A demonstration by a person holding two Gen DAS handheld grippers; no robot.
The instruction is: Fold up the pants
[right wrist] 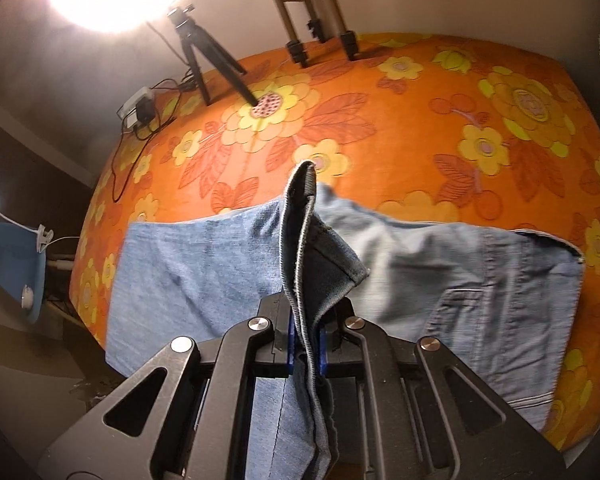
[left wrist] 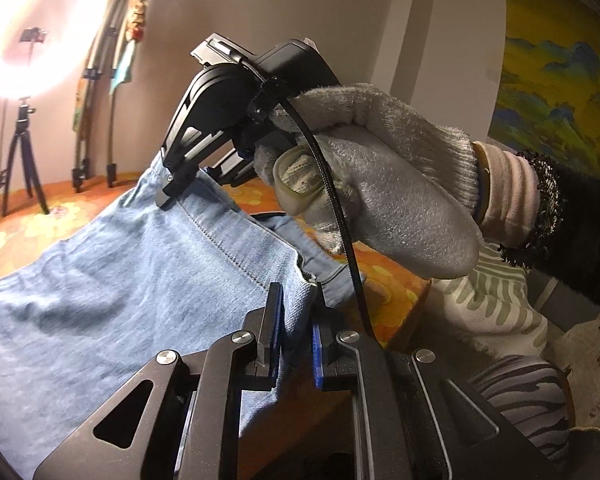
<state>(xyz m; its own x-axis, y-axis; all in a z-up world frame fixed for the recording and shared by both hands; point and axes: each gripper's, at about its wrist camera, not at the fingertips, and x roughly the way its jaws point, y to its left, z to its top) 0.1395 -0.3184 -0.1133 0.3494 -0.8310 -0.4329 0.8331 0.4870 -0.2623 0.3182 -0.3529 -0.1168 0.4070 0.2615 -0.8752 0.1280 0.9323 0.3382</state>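
Light blue denim pants point(left wrist: 120, 280) lie on an orange flowered table point(right wrist: 380, 120) and are lifted along one edge. My left gripper point(left wrist: 296, 320) is shut on the hem of the pants near the table's near edge. My right gripper point(right wrist: 306, 332) is shut on a folded edge of the pants point(right wrist: 460, 280), which stands up between its jaws. The right gripper also shows in the left wrist view point(left wrist: 176, 188), held by a gloved hand, pinching the same edge farther along. The rest of the pants lies flat on the table.
A ring light on a black tripod point(right wrist: 204, 64) stands at the table's far left, with a power strip and cables point(right wrist: 140, 108) beside it. A second stand's legs point(right wrist: 320, 40) rest at the far edge. A blue chair point(right wrist: 16, 260) is left of the table.
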